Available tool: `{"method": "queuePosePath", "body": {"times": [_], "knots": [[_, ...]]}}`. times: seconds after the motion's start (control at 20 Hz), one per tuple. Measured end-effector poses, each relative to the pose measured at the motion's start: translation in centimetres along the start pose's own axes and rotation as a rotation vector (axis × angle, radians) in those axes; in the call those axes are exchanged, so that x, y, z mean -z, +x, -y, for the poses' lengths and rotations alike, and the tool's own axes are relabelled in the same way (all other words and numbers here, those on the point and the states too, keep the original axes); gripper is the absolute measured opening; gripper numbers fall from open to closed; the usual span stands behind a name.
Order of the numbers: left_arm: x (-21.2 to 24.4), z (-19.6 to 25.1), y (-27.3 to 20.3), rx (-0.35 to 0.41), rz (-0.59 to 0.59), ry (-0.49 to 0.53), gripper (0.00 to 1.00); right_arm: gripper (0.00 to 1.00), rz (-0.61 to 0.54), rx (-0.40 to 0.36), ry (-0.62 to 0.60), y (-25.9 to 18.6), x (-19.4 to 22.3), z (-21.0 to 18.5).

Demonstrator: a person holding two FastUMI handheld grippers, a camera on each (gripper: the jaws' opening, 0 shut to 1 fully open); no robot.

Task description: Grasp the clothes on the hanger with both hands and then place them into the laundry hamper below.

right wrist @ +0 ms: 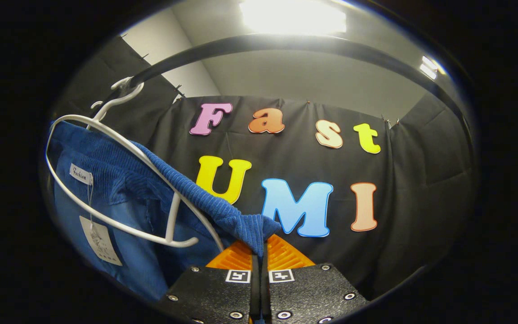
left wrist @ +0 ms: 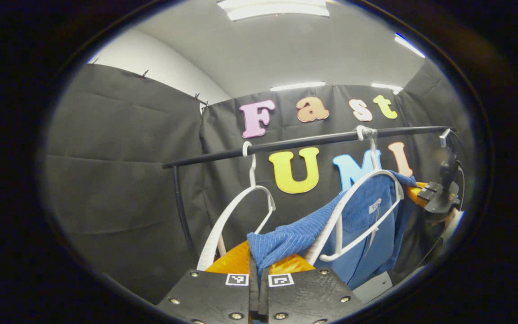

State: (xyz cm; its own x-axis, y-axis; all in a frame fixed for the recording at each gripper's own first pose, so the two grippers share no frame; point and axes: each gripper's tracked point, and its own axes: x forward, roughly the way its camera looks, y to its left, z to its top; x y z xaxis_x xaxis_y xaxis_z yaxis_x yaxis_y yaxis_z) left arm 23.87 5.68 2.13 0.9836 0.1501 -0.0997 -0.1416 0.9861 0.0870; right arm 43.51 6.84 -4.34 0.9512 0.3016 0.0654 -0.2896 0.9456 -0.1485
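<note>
A blue corduroy garment [left wrist: 367, 225] hangs on a white hanger [left wrist: 358, 198] from the black rail [left wrist: 313, 140]. My left gripper [left wrist: 259, 265] is shut on a pulled-out fold of the blue cloth [left wrist: 281, 240] near its shoulder. In the right gripper view the same garment [right wrist: 106, 189] drapes over the white hanger [right wrist: 119, 144], and my right gripper [right wrist: 259, 258] is shut on its other shoulder edge [right wrist: 241, 222]. The right gripper [left wrist: 439, 195] also shows at the far right of the left gripper view, beyond the garment.
An empty white hanger [left wrist: 241, 211] hangs on the rail to the left of the garment. The rail's upright post [left wrist: 182, 207] stands at its left end. The rail [right wrist: 286, 42] arcs close overhead in the right gripper view.
</note>
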Motion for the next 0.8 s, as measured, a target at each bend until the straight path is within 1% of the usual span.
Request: {"method": "queuePosePath", "body": {"times": [0.1, 0.2, 0.3, 0.45, 0.5, 0.6, 0.7, 0.8], "knots": [[1.2, 0.4, 0.6, 0.029, -0.036, -0.045, 0.01, 0.00, -0.024, 0.008, -0.001, 0.5, 0.4, 0.1], [2.5, 0.7, 0.5, 0.044, -0.073, -0.069, 0.01, 0.00, -0.026, 0.032, -0.002, 0.3, -0.2, 0.3], [3.1, 1.1, 0.2, 0.048, -0.080, -0.063, 0.01, 0.00, -0.030, 0.041, 0.012, 0.3, -0.4, 0.3], [3.3, 1.4, 0.1, 0.052, -0.053, -0.054, 0.00, 0.00, -0.046, 0.043, 0.014, 0.4, 0.1, 0.3], [3.2, 1.2, -0.1, 0.045, -0.048, -0.050, 0.01, 0.01, -0.032, 0.054, 0.011, 0.2, -0.4, 0.5], [2.9, 1.2, -0.1, 0.032, -0.025, -0.049, 0.00, 0.00, 0.049, 0.104, 0.008, 0.2, -2.7, 1.7], [1.5, 1.1, -0.3, 0.025, 0.006, -0.076, 0.01, 0.00, 0.093, 0.136, 0.000, 0.7, -4.1, 2.2], [-0.1, 1.2, -0.3, 0.016, 0.053, -0.071, 0.01, 0.00, 0.120, 0.155, -0.016, 1.5, -4.6, 2.5]]}}
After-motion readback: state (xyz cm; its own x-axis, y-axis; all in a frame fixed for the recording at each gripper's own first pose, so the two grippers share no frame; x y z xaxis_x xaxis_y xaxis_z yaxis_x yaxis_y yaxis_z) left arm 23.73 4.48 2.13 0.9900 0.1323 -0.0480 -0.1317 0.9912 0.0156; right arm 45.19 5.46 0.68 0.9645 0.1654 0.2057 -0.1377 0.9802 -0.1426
